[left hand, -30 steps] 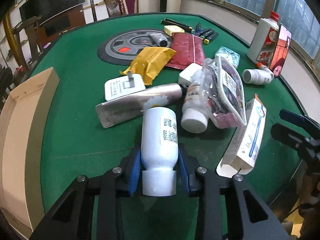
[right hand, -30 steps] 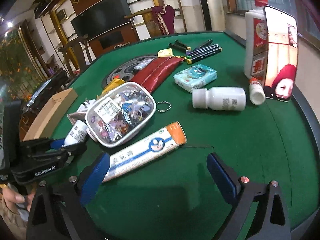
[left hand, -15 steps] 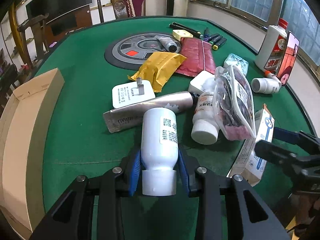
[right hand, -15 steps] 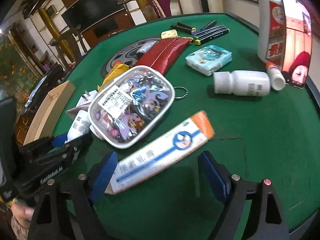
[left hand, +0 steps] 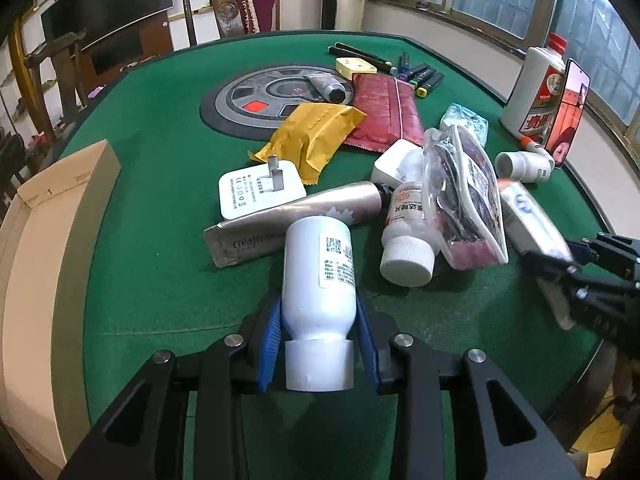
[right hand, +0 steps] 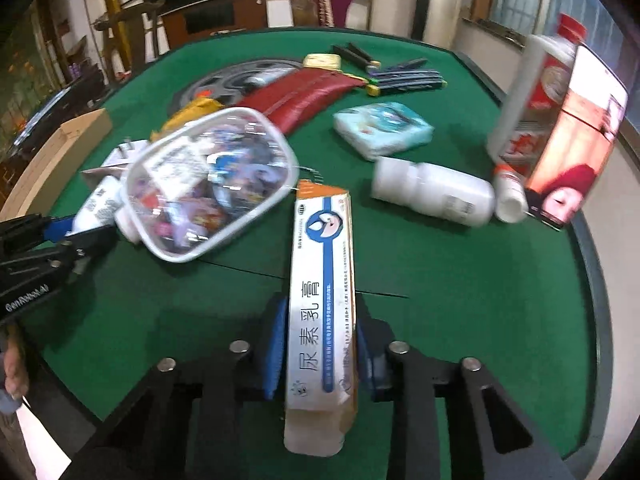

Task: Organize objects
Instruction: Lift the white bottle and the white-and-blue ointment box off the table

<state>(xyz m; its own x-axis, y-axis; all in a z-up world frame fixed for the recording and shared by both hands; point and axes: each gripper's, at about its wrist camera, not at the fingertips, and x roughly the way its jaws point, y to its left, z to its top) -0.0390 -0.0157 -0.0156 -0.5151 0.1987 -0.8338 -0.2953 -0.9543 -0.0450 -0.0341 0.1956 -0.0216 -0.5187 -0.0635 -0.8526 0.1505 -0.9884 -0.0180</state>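
Note:
My left gripper [left hand: 319,338] is shut on a white plastic bottle [left hand: 318,276], cap end toward the camera, held over the green table [left hand: 160,216]. My right gripper [right hand: 321,338] has its jaws closing on a long white, blue and orange ointment box [right hand: 322,280], whose sides the blue pads touch. In the left wrist view that box [left hand: 532,220] and the right gripper [left hand: 576,258] appear at the right edge. A clear pouch of stickers [right hand: 204,188] lies just left of the box.
An open cardboard box [left hand: 48,216] sits at the table's left. Scattered about are a silver tube [left hand: 296,216], a white charger [left hand: 260,188], a yellow packet [left hand: 312,136], a red pouch [right hand: 304,96], a tissue pack [right hand: 382,128], another white bottle [right hand: 432,194], markers [right hand: 404,76], a liquor bottle [right hand: 536,92] and a phone [right hand: 576,140].
The right gripper has closed from wide open onto the ointment box, which has swung from slanting to lengthwise between the fingers. The left gripper still holds its bottle.

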